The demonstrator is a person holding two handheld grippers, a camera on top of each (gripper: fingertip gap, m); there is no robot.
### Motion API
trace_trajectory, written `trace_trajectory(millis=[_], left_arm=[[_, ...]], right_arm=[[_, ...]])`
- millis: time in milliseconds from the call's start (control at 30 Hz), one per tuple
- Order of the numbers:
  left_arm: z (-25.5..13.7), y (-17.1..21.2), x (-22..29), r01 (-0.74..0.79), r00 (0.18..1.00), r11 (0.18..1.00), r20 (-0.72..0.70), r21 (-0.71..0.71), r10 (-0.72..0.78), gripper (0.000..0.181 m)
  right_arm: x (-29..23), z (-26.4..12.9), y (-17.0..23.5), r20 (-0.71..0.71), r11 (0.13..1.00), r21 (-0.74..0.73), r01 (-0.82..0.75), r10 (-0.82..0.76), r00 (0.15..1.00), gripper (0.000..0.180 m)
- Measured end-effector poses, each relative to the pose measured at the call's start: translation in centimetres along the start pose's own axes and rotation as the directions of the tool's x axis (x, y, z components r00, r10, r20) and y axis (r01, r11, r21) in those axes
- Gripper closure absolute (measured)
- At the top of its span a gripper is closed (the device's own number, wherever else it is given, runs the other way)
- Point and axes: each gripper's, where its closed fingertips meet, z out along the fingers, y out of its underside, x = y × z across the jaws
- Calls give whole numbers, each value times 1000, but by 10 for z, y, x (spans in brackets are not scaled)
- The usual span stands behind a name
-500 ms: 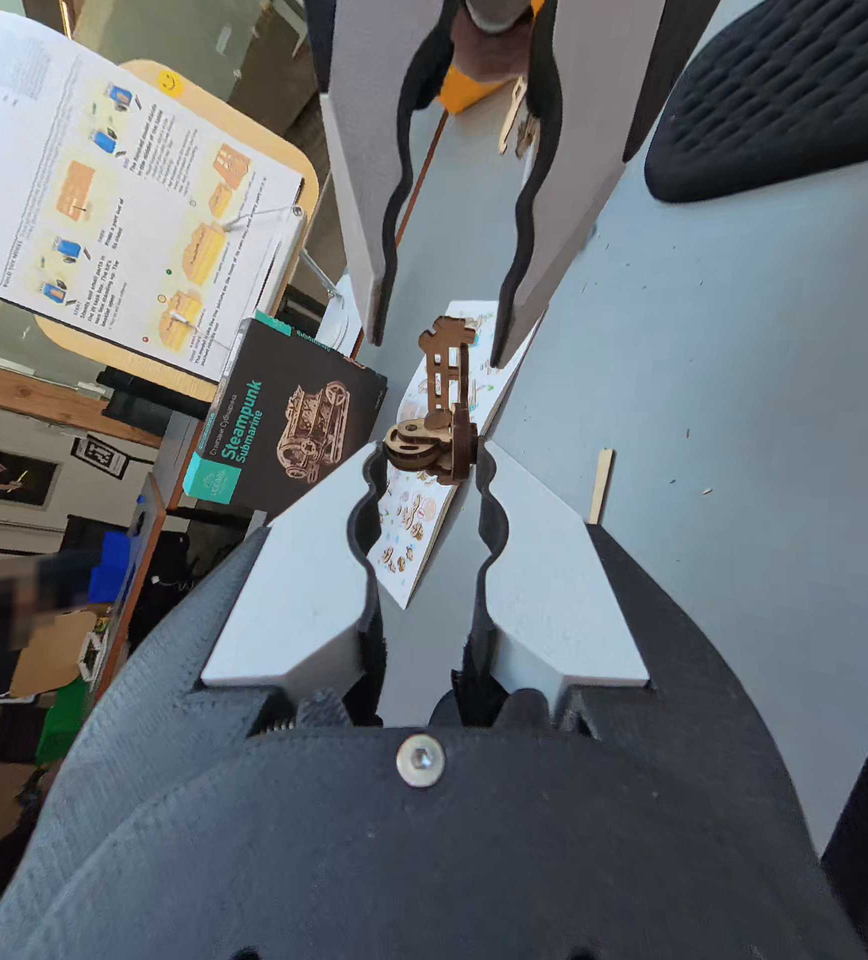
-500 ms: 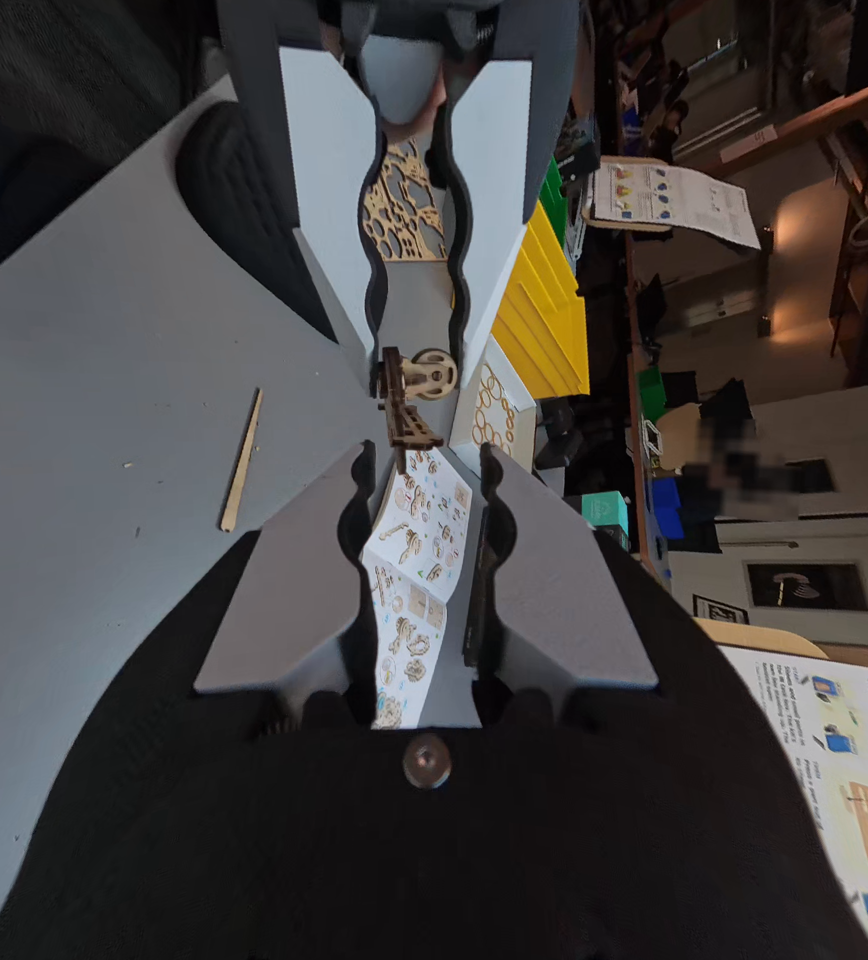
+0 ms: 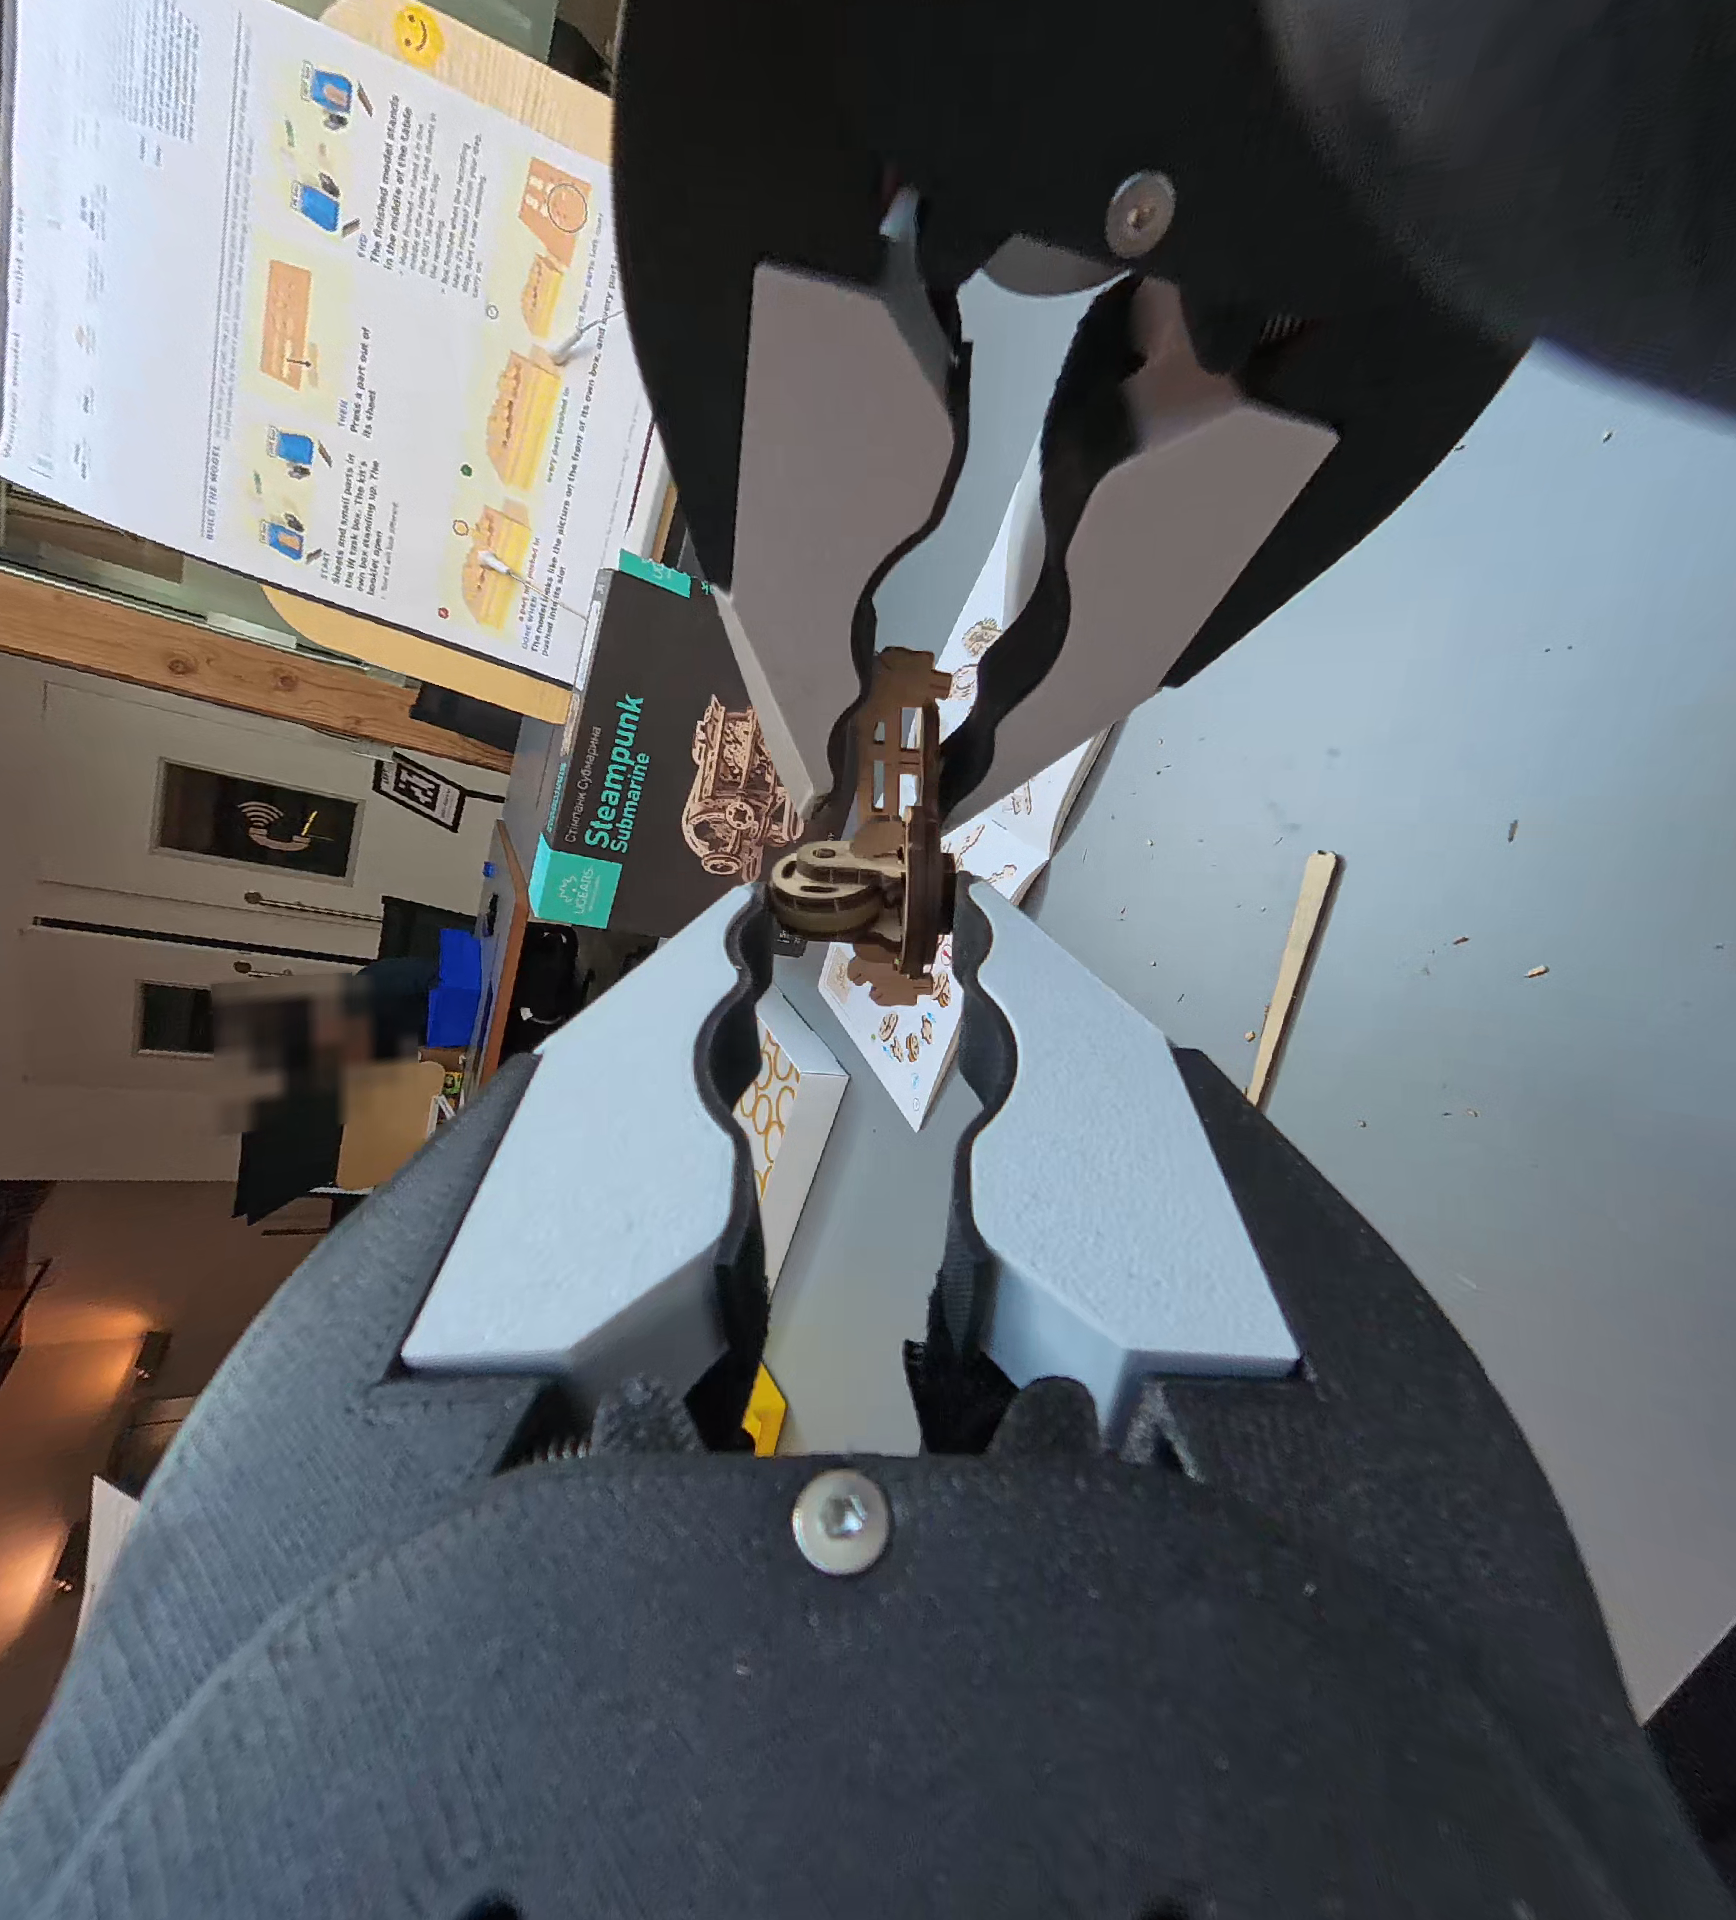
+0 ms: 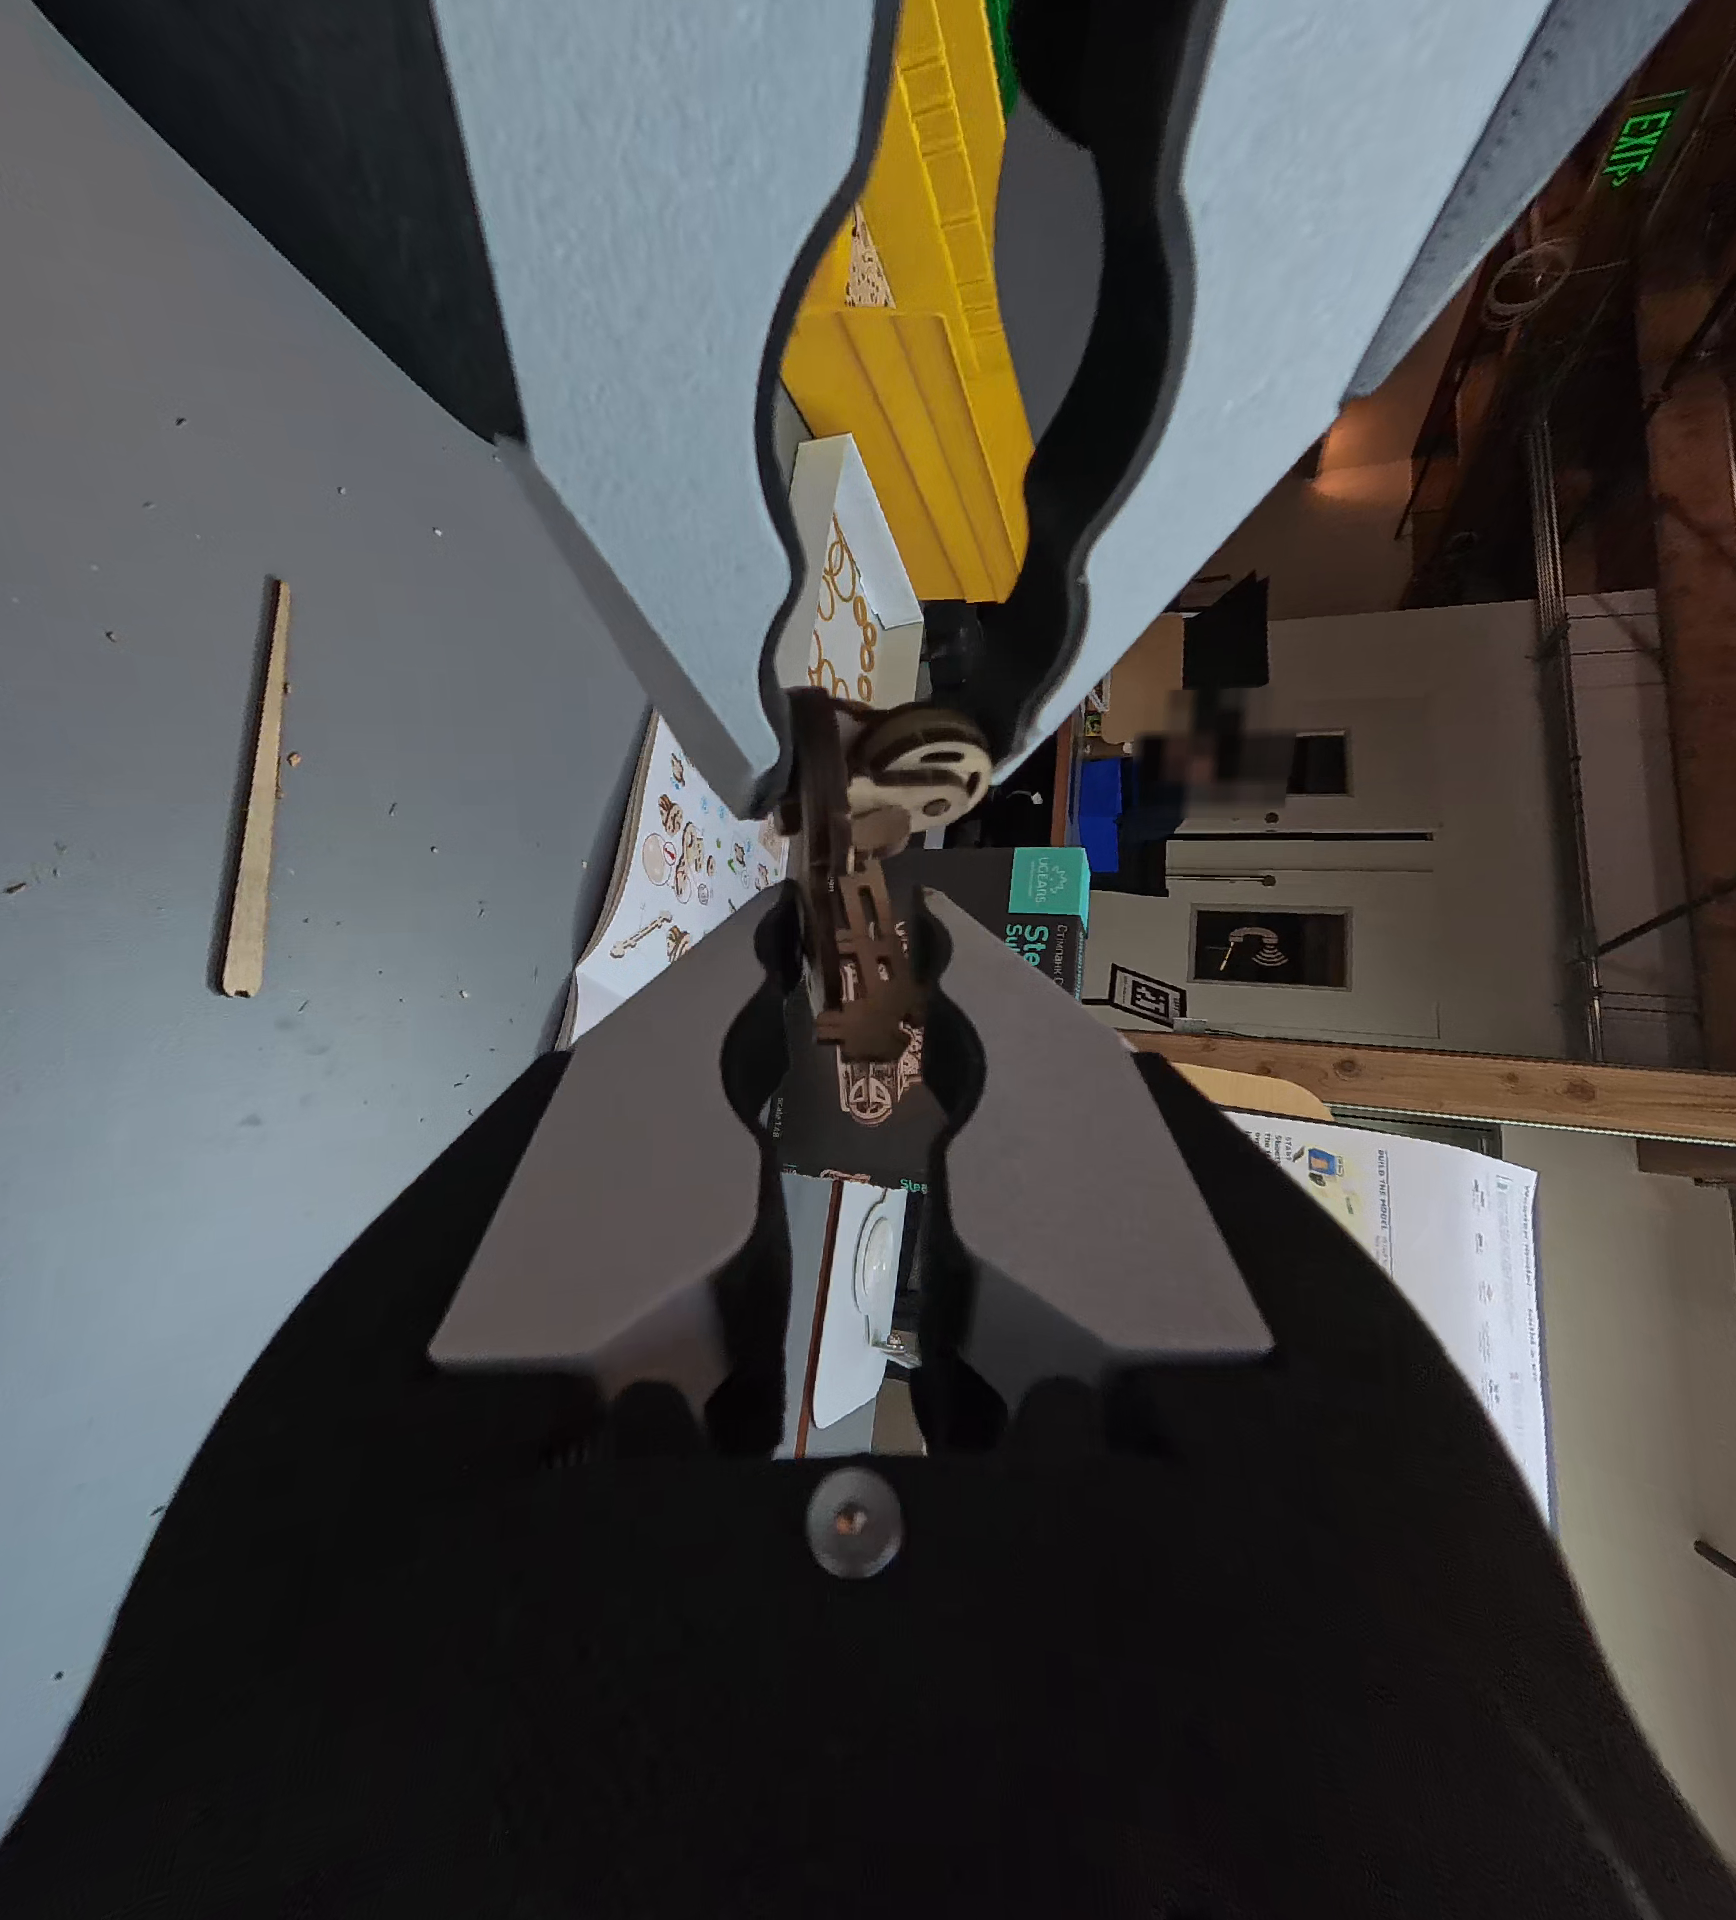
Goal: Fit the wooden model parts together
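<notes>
My left gripper (image 3: 859, 904) is shut on a small wooden sub-assembly, with a pale wheel (image 3: 822, 904) and a dark disc, held above the grey table (image 3: 1466, 935). A dark ladder-shaped wooden part (image 3: 895, 748) sticks out of the assembly toward my right gripper (image 3: 885, 800), which comes in from the top. In the right wrist view, my right gripper (image 4: 848, 920) is closed around the ladder part (image 4: 859, 956). The left gripper (image 4: 885, 779) holds the wheel (image 4: 921, 764) just beyond it. The two grippers face each other, tips nearly touching.
A thin wooden stick (image 3: 1290, 977) lies on the table to the side. Below the grippers lie an open picture booklet (image 3: 921, 1049), a dark kit box with a teal end (image 3: 656, 790) and a white box with ring patterns (image 3: 791, 1112). A yellow bin (image 4: 926, 416) stands behind. An instruction sheet (image 3: 303, 312) stands at the table's edge. My left and right fingertips are right by each other.
My right gripper has moved in close to the left one and narrowed its fingers onto the ladder part. The left gripper still holds the wheel assembly.
</notes>
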Motion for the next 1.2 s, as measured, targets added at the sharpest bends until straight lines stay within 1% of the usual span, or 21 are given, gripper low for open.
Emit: trace_trajectory(millis=[167,233,333,400,467,600,700,800,900,967,1033,1100,1200], left_arm=[[-5,-9,-11,-27,996,999,81,28,24,148],[-12,-13,-13,-1,997,998,82,59,-4,141],[-27,-18,-14,82,996,986,26,146,-86,139],[-32,-13,-21,103,993,981,37,164,-110,138],[-32,-3,-28,54,995,989,78,141,-66,138],[-21,-4,-20,-51,997,989,56,139,44,142],[-15,-8,-15,-114,993,982,50,148,108,147],[-10,-12,-11,-140,990,978,38,157,136,151],[-10,-15,-12,-160,987,972,47,175,154,165],[-8,-16,-11,-181,983,968,49,172,175,166],[-4,-14,-6,-205,979,966,40,159,201,162],[0,-11,-4,-220,976,965,33,140,218,167],[2,-7,-1,-203,979,972,5,120,204,169]], right_arm=[[15,-4,-2,-68,997,74,-18,23,997,164],[21,-7,1,-82,995,99,-32,40,996,167],[26,-12,1,-57,979,183,-87,99,993,167],[23,-16,-2,-2,964,236,-126,130,991,167],[25,-19,-4,19,950,273,-148,149,989,168],[21,-27,-11,90,927,332,-176,154,984,167],[18,-29,-13,113,922,343,-179,149,982,167],[16,-28,-12,129,920,342,-192,156,979,167],[14,-28,-11,130,921,346,-177,139,982,167],[14,-27,-11,131,923,342,-173,136,982,167],[10,-27,-13,142,922,350,-167,124,982,167],[7,-25,-13,140,929,338,-151,109,984,167],[6,-22,-12,133,930,336,-146,106,985,166]])
